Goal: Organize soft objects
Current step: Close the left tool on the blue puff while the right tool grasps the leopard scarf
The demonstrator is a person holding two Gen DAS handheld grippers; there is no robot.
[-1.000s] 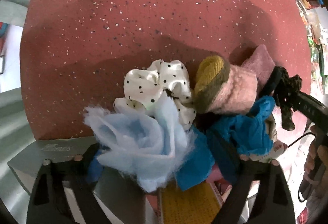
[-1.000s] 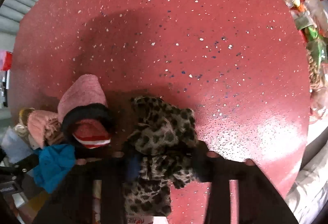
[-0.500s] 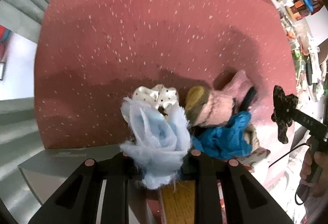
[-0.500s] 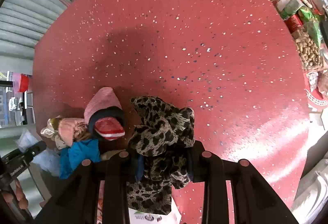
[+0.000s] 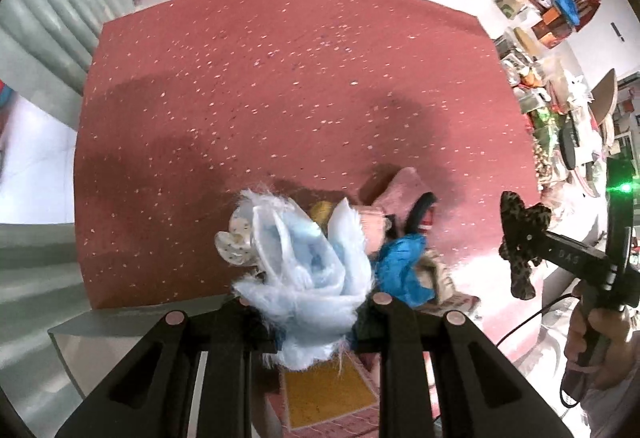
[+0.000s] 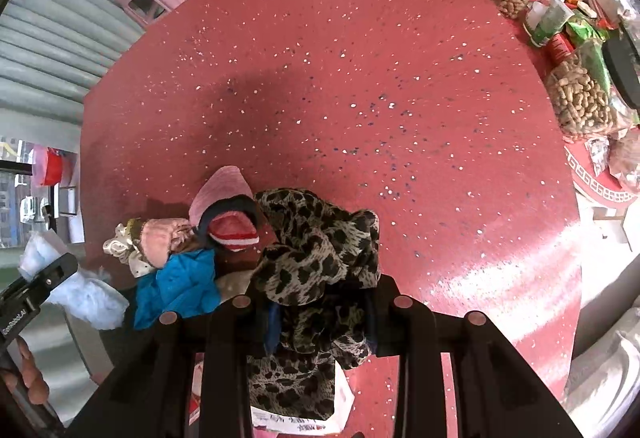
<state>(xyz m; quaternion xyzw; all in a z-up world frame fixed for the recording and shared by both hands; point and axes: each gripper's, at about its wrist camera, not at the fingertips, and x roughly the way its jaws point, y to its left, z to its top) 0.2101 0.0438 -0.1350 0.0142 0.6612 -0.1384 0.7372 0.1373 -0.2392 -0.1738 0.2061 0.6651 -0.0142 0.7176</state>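
Our right gripper (image 6: 320,322) is clamped on a leopard-print cloth (image 6: 316,262) above the red speckled table (image 6: 360,77). Just left we see a pink hat (image 6: 222,193), a blue cloth (image 6: 180,286) and the left gripper (image 6: 40,286) pinching pale blue fluff (image 6: 86,296).

The red desk (image 6: 360,85) lies open from 9 through 12 to 2 o'clock. A heap of soft items (image 6: 192,250) crowds its near edge at 7 o'clock. Jars and snack bags (image 6: 568,49) line the 2 to 3 o'clock rim, blocking passage there.
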